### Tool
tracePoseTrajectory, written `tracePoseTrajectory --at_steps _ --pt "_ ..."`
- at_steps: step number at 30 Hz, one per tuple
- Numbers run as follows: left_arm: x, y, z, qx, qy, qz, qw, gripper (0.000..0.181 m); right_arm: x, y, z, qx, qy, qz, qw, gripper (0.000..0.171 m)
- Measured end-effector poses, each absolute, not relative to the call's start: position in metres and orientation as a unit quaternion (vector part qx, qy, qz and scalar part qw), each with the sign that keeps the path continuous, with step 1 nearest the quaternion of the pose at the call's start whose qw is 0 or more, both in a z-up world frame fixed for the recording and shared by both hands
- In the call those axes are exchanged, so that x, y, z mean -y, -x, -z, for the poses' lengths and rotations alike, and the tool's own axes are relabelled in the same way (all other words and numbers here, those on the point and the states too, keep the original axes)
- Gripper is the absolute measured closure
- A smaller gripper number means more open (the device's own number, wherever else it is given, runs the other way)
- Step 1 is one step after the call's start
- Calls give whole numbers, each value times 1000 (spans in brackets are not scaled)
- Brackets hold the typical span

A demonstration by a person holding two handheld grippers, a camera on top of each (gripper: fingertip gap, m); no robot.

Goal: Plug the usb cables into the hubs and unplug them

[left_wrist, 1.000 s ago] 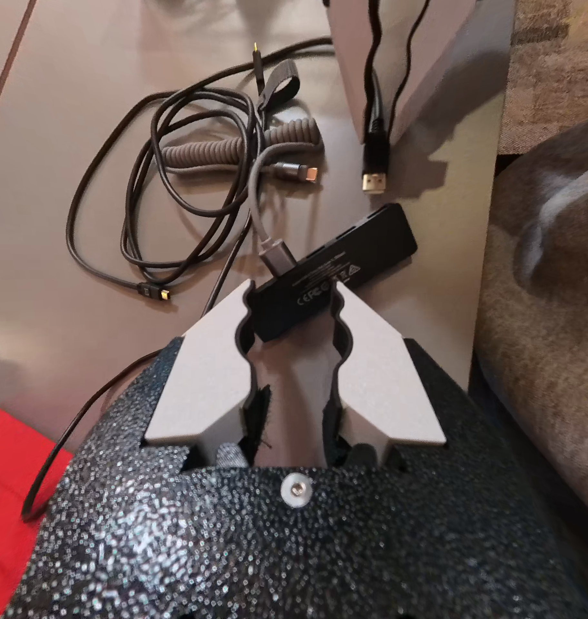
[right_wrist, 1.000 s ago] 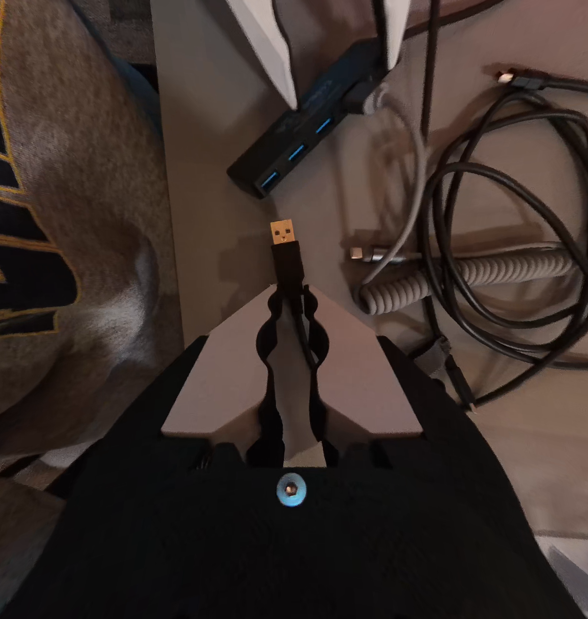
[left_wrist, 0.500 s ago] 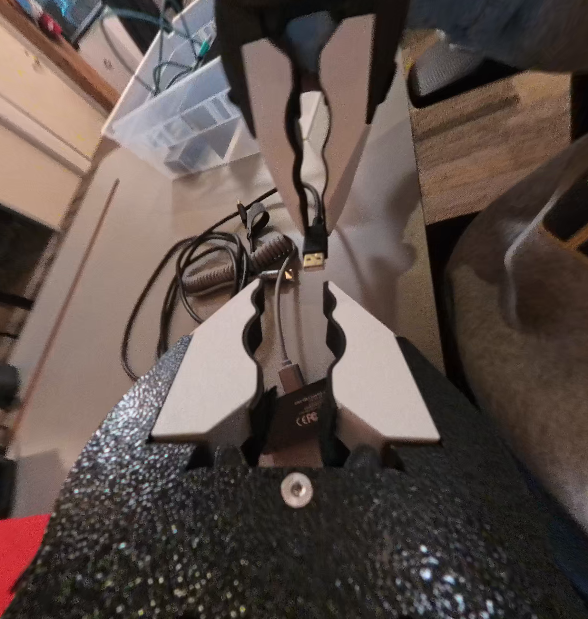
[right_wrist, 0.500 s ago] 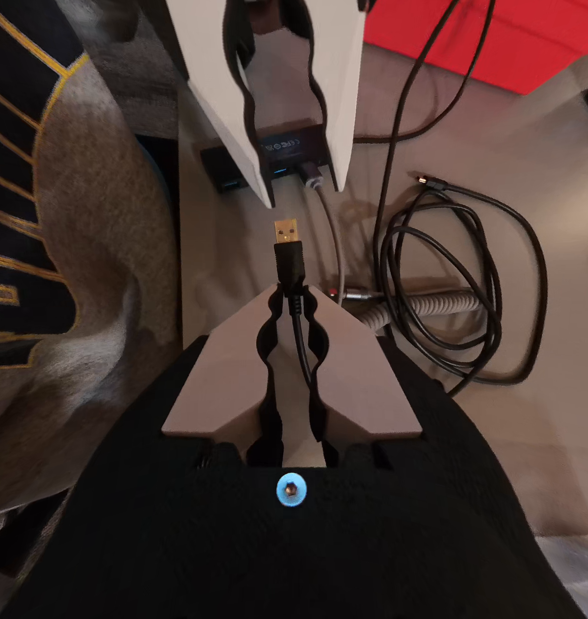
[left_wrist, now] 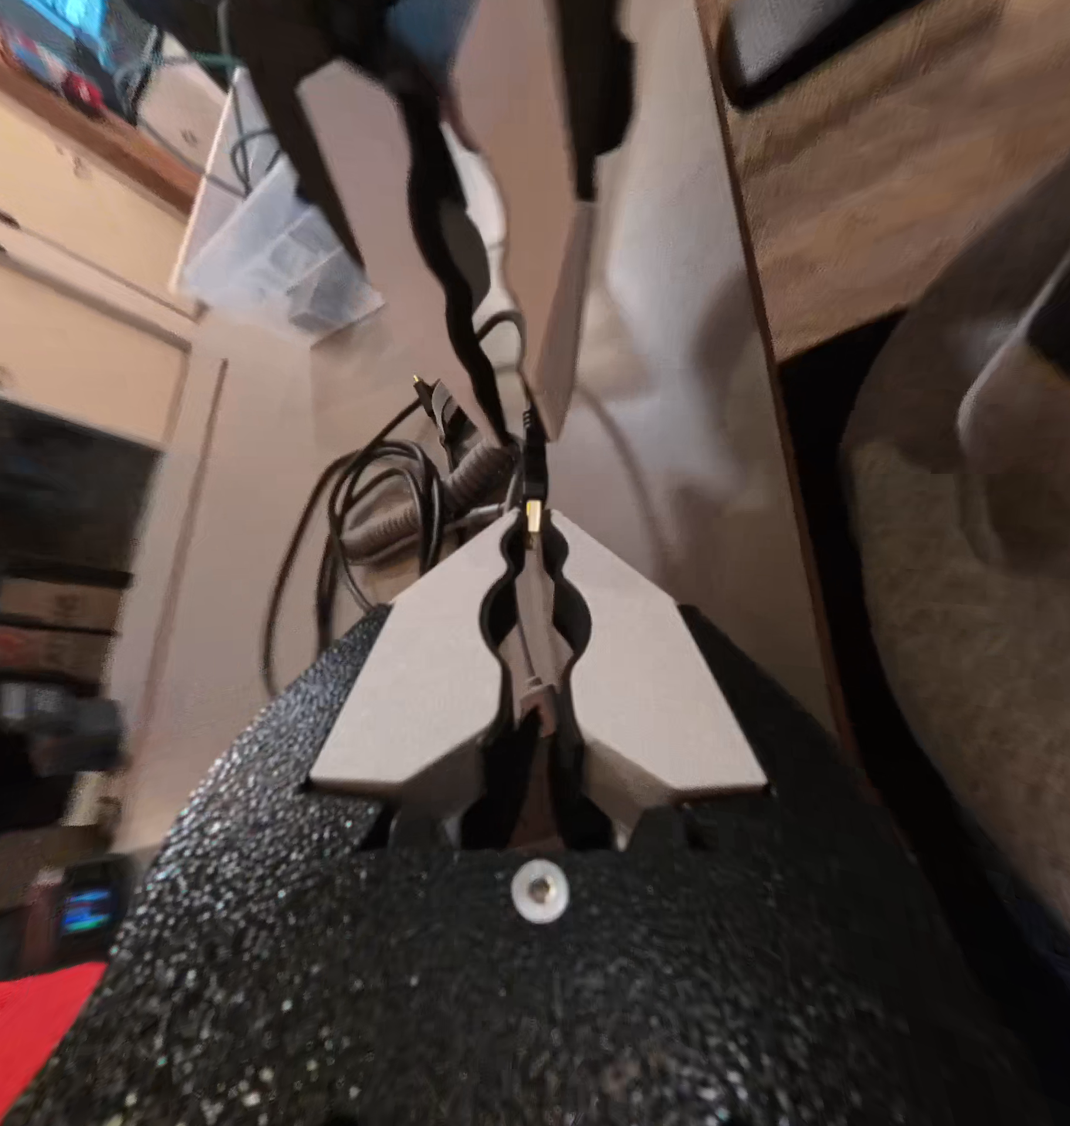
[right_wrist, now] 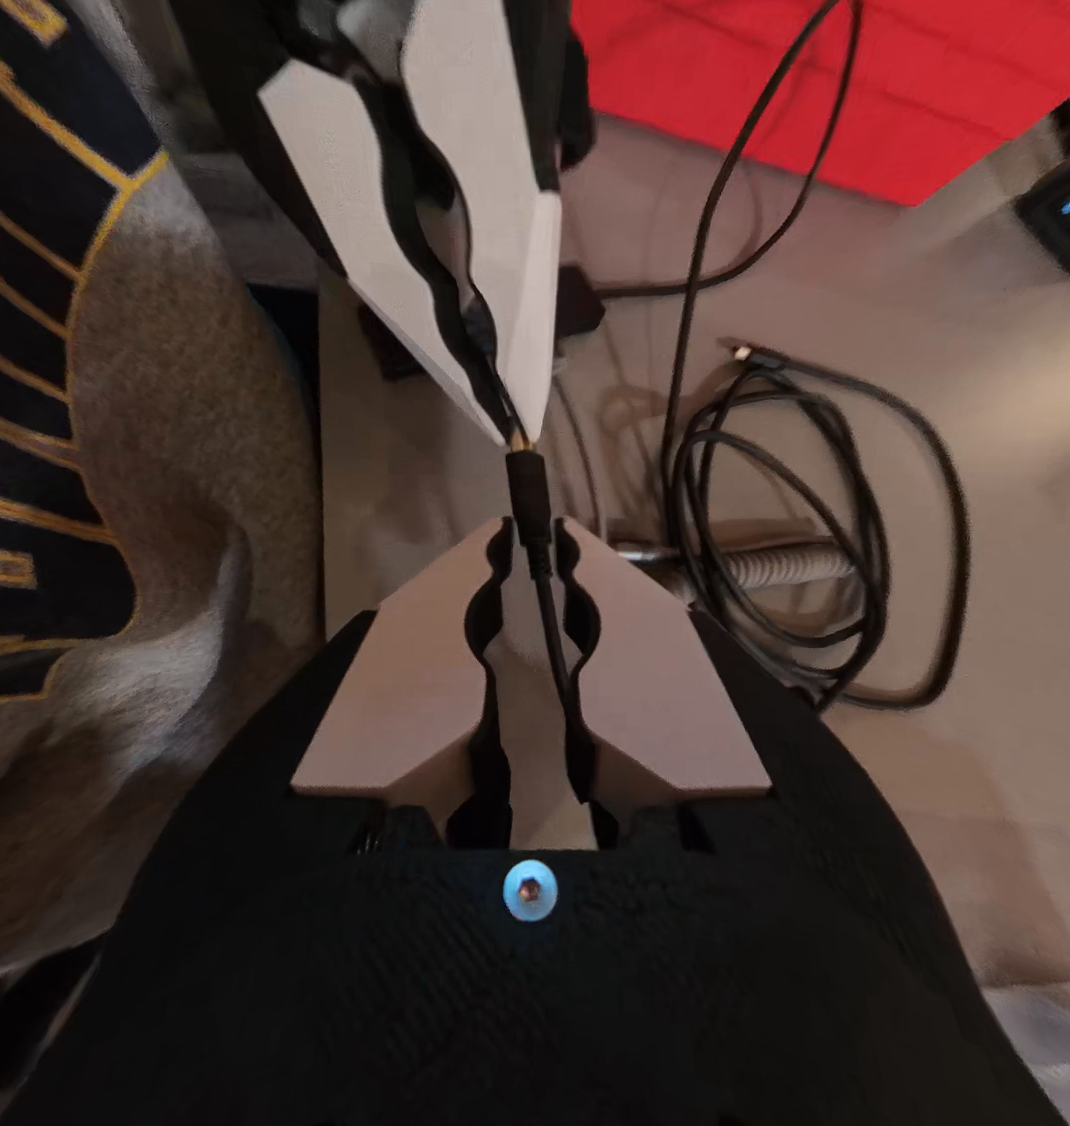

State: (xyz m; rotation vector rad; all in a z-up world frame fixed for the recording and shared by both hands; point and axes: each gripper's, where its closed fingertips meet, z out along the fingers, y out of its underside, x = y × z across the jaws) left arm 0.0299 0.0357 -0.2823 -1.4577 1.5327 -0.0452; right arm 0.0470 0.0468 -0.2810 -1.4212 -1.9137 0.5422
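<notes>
My right gripper [right_wrist: 532, 524] is shut on the black USB plug [right_wrist: 526, 493] of a black cable. The plug's gold tip [right_wrist: 520, 442] sits right at the fingertips of my left gripper [right_wrist: 517, 432], which faces it from above. The left gripper [left_wrist: 529, 518] is shut on the black hub [right_wrist: 581, 304], held deep between its fingers; the hub's ends show behind them. A grey plug [left_wrist: 535, 694] sits in the hub. In the left wrist view the gold tip [left_wrist: 532, 521] lies between my fingertips, with the right gripper [left_wrist: 523, 426] behind it. Whether the tip touches a port is hidden.
A bundle of black cables [right_wrist: 825, 548] and a grey coiled cable [right_wrist: 782, 570] lie on the beige table [right_wrist: 977, 426] to the right. A red sheet [right_wrist: 825, 91] lies at the far side. A person's clothing [right_wrist: 154, 487] is beyond the table's left edge. A clear bin [left_wrist: 276, 262] stands behind.
The two grippers have come together: the black plug's tip has moved from a gap away to the left gripper's fingertips. The left fingers now stand closer together around the hub.
</notes>
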Motion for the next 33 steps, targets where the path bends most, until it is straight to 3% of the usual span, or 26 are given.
tracePoseTrajectory --at_steps 1,4,8,17,19,24,28,33 --pt "-35 -31 279 -607 624 68 487 178 -46 -45 274 732 535 -212 364 145" --pt "-31 -33 262 -507 685 253 459 178 -43 -42 262 739 495 -187 418 130" --pt "-23 -31 243 -427 684 429 408 178 -38 -36 252 738 457 -169 468 154" --pt "-17 -28 224 -407 638 471 454 174 -25 -31 244 677 516 -331 408 165" --pt "-21 -17 231 -396 673 432 452 129 -34 -33 251 669 545 -313 397 165" --pt "-21 25 285 -439 762 237 414 69 -39 -34 277 648 610 -321 322 165" --pt "-17 40 321 -473 794 158 348 43 -37 -20 292 601 672 -372 223 165" --pt "-23 40 344 -482 810 137 305 35 -22 -6 301 586 684 -422 105 165"
